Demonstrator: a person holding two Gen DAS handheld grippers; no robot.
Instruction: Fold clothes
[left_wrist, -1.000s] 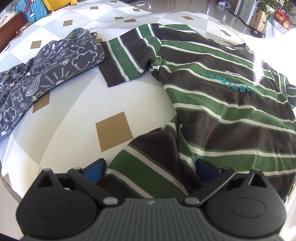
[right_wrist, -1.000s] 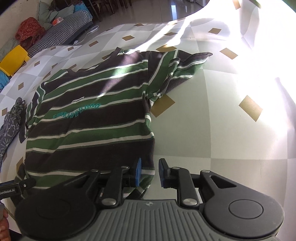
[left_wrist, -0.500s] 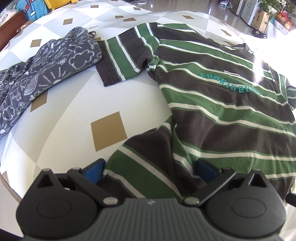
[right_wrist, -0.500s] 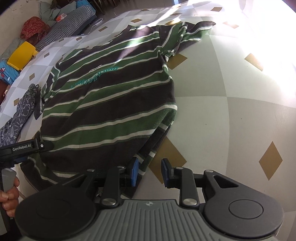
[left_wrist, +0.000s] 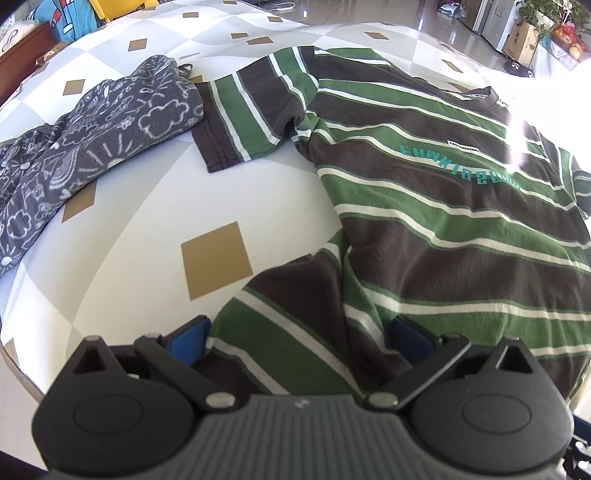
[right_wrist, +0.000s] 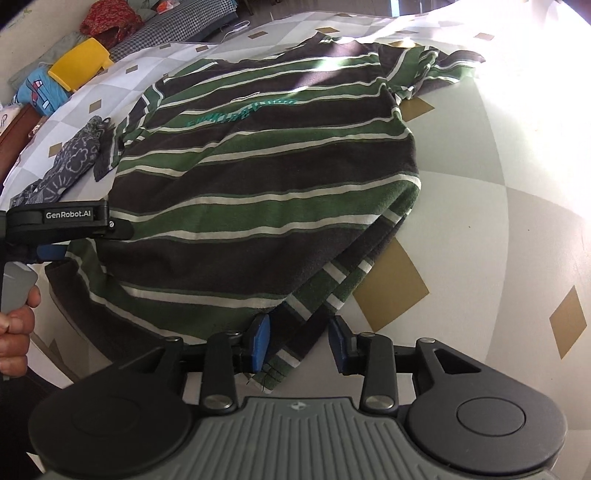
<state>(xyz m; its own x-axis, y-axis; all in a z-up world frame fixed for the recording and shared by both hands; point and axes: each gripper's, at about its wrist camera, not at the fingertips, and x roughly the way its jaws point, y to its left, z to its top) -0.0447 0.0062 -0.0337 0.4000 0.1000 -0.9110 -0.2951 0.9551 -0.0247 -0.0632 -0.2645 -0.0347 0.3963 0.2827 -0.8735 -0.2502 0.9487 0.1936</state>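
Harsh sun glare right, fisheye-bent edges

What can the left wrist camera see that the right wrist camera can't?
Only the left wrist view shows a cardboard box and a plant far off. Only the right wrist view shows the person's hand, a red cloth, and the right gripper, its jaws just been opening, with the shirt's corner loose between them. Both show the striped shirt, the grey patterned garment, the table and the left gripper with the shirt's hem between its wide jaws.
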